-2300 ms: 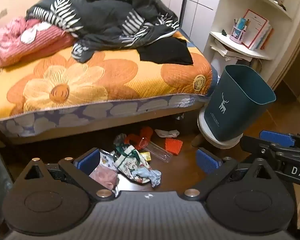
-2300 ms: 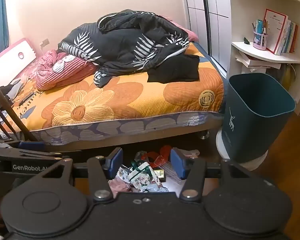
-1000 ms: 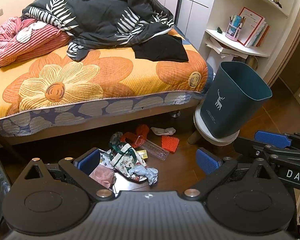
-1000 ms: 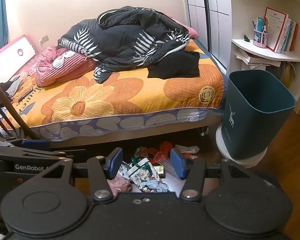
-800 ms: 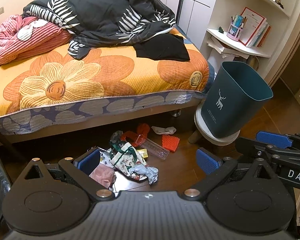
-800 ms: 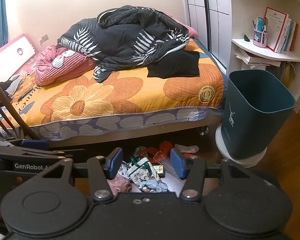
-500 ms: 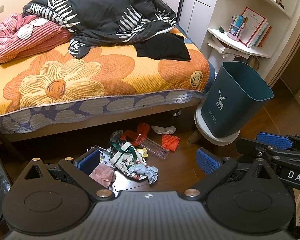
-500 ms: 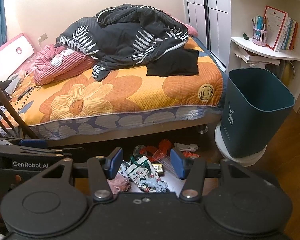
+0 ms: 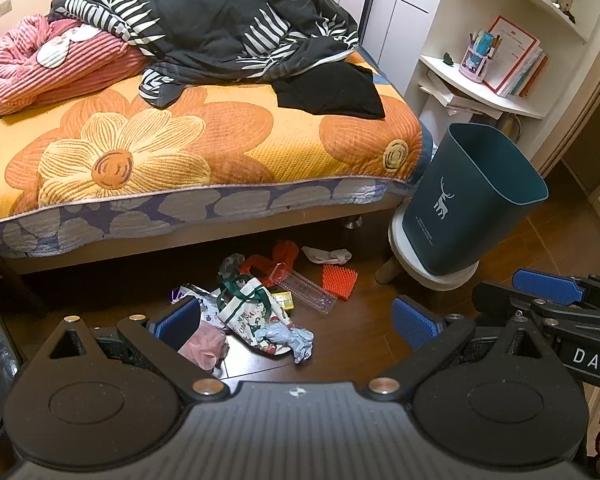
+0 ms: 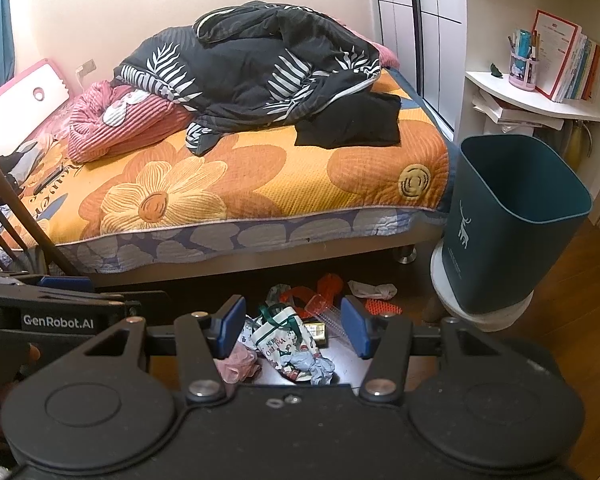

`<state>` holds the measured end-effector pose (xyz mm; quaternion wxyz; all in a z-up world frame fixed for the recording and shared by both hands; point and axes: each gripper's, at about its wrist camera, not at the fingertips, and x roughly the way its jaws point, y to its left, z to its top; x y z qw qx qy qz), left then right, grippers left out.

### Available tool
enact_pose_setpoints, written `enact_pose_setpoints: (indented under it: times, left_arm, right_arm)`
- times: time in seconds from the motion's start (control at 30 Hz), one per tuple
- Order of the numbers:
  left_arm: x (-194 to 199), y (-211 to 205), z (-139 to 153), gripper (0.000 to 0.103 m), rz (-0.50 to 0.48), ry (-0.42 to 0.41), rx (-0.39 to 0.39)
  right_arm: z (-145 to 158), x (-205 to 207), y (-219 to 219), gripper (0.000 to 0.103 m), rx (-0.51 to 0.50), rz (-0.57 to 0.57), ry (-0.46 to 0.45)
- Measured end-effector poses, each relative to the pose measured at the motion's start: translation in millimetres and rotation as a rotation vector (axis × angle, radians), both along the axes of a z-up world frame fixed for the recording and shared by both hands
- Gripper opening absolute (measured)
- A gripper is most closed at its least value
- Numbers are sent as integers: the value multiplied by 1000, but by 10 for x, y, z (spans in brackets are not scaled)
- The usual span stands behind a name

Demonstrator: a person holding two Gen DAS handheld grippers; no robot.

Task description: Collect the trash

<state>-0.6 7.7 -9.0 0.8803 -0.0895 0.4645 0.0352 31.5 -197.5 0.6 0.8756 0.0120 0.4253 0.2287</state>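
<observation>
One dark teal bin (image 9: 472, 204) with a white deer mark stands tilted on a low white stool (image 9: 432, 276) just beside the foot corner of the bed (image 9: 220, 152); its mouth faces away from both cameras, so what it holds cannot be made out. One printed gift bag (image 9: 252, 316) with green handles lies on its side on the dark wood floor (image 9: 360, 344), among the trash just in front of the bed's edge.

The trash sits in one loose cluster: one crumpled pale blue wad (image 9: 290, 338) touching the bag, one pink crumpled piece (image 9: 202, 346), one clear plastic tray (image 9: 304, 288), one orange ridged piece (image 9: 340, 280), one white crumpled scrap (image 9: 328, 255), a red-orange item (image 9: 278, 258) and a small yellow packet (image 9: 286, 300) partly hidden under the tray. Further wrappers behind the bag are too tangled to count.

The left hand-held gripper (image 9: 296, 320) hangs above the cluster with its two blue pads spread wide, holding nothing; its left pad hides part of the pink piece. The right hand-held gripper (image 10: 294, 326) is also spread, more narrowly, and empty, with the bag showing between its pads (image 10: 230, 324). Each gripper appears cut off at the other view's edge.

On the bed lie one dark leaf-print quilt (image 9: 220, 28), one pink ribbed blanket (image 9: 56, 64) and one black garment (image 9: 332, 92).
</observation>
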Motion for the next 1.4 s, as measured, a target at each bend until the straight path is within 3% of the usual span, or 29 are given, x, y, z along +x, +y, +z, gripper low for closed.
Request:
enact_pose_setpoints:
  times: [0.73, 1.0, 1.2, 1.4]
  left_arm:
    - [85, 42, -114, 103, 19, 25, -23]
    - [383, 401, -329, 103, 89, 60, -42]
    - [808, 874, -714, 103, 202, 100, 2]
    - [1259, 1219, -1403, 102, 257, 234, -18]
  right_arm:
    - [-112, 103, 48, 53, -21, 18, 36]
    - [-305, 418, 164, 53, -50, 64, 53]
    - [-640, 868, 320, 53, -41, 140, 56]
    - [-1368, 1361, 629, 53, -96, 214, 137]
